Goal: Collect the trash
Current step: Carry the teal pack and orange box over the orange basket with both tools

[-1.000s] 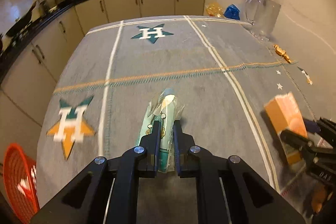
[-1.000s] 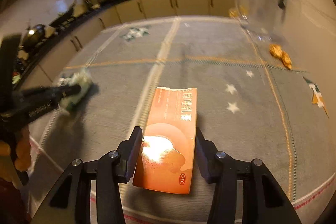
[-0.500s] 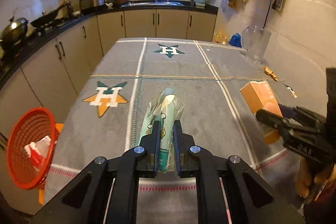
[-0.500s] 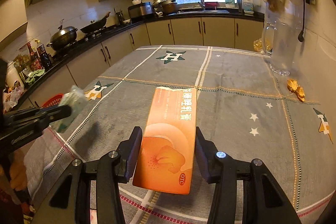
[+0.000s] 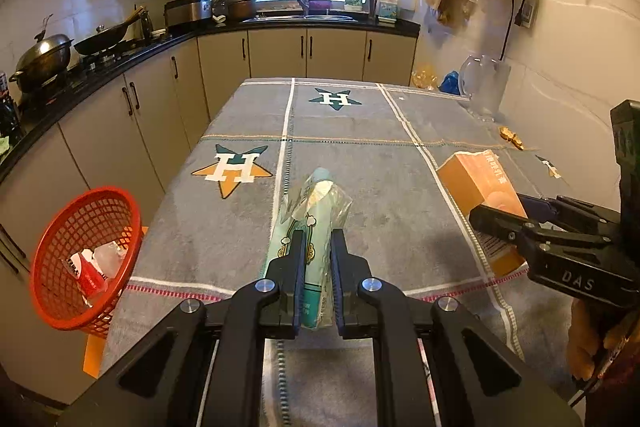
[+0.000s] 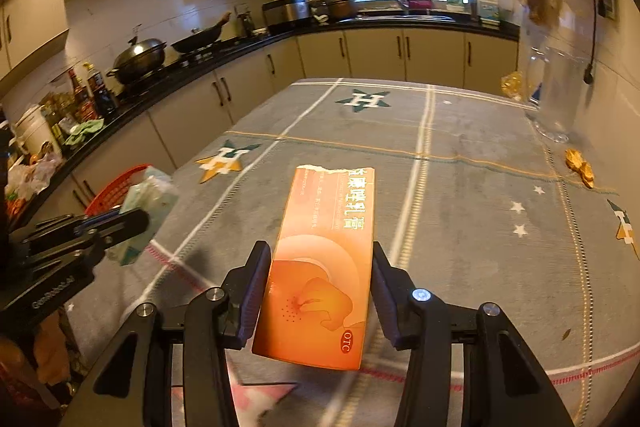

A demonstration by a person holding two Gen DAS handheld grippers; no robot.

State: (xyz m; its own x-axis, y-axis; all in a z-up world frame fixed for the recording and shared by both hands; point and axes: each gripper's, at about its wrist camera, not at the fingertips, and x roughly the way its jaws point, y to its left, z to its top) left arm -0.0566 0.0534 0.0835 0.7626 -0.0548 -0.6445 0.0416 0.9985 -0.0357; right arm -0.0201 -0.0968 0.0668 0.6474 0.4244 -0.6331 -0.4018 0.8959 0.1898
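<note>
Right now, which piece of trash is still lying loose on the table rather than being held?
The crumpled golden wrapper near the clear glass jug; the orange carton and green plastic packet are each clamped in a tool.

A crinkly clear wrapper with a green packet (image 5: 310, 227) inside and a flat orange box (image 6: 320, 267) with a torn top end are both held up above the grey table cloth (image 5: 360, 155), near the red basket (image 5: 86, 255) with trash in it.

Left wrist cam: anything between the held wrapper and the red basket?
Nothing visible. The wrapper, held in the left gripper, has only bare tablecloth and the table edge before the red basket.
</note>
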